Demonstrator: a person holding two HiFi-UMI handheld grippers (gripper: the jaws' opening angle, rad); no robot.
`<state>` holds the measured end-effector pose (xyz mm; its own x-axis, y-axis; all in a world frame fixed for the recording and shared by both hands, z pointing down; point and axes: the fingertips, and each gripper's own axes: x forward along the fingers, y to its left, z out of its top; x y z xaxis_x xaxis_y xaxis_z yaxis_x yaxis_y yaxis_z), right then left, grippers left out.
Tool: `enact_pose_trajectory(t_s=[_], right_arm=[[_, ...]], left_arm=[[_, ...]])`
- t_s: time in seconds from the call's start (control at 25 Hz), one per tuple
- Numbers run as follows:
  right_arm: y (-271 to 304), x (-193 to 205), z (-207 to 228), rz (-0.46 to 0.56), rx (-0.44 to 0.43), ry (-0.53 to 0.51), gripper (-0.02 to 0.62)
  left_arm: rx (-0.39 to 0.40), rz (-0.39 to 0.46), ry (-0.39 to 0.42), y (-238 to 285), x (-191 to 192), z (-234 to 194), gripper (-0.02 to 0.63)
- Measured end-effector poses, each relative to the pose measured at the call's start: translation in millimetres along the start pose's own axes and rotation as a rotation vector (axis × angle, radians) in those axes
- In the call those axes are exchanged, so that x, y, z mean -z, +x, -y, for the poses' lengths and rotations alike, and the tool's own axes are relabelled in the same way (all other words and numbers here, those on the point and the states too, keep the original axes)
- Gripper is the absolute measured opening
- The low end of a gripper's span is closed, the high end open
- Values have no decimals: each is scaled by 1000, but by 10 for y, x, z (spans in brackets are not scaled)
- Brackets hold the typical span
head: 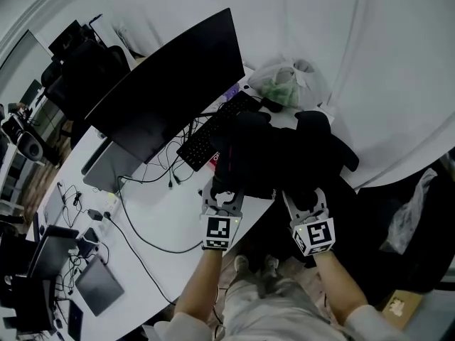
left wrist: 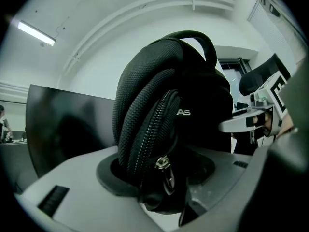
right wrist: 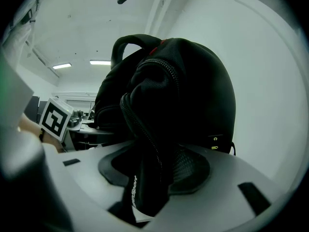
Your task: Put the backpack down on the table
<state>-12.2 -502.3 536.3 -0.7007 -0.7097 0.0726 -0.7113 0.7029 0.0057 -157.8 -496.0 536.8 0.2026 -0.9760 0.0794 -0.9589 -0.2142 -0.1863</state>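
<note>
A black backpack rests on the near right corner of the white table, partly over the edge. My left gripper and right gripper sit side by side at its near face. In the left gripper view, the backpack's zippered edge lies between my open jaws without being squeezed. A fold of the backpack hangs loose in the same way between the open right jaws. The bag's top handle stands upright.
A large dark monitor and a black keyboard lie just behind the backpack. A plastic bag with green contents sits at the far corner. Cables, a closed laptop and tablets cover the table's left.
</note>
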Motion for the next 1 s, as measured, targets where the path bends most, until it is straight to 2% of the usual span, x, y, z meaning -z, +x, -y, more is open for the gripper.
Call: enact_pose_trajectory(t_s=[0.12, 0.4, 0.76, 1.0], right_arm=[[-81, 28, -35, 1, 9, -21, 158], [-251, 85, -79, 10, 80, 4, 160], [-907, -73, -398, 60, 213, 31, 160], [-1454, -306, -755, 120, 284, 28, 137]], left_arm=[[-1, -18, -1, -83, 9, 22, 221], [15, -6, 1, -346, 57, 25, 230], [67, 40, -29, -1150, 11, 33, 229], [86, 98, -51, -1780, -142, -9, 151]])
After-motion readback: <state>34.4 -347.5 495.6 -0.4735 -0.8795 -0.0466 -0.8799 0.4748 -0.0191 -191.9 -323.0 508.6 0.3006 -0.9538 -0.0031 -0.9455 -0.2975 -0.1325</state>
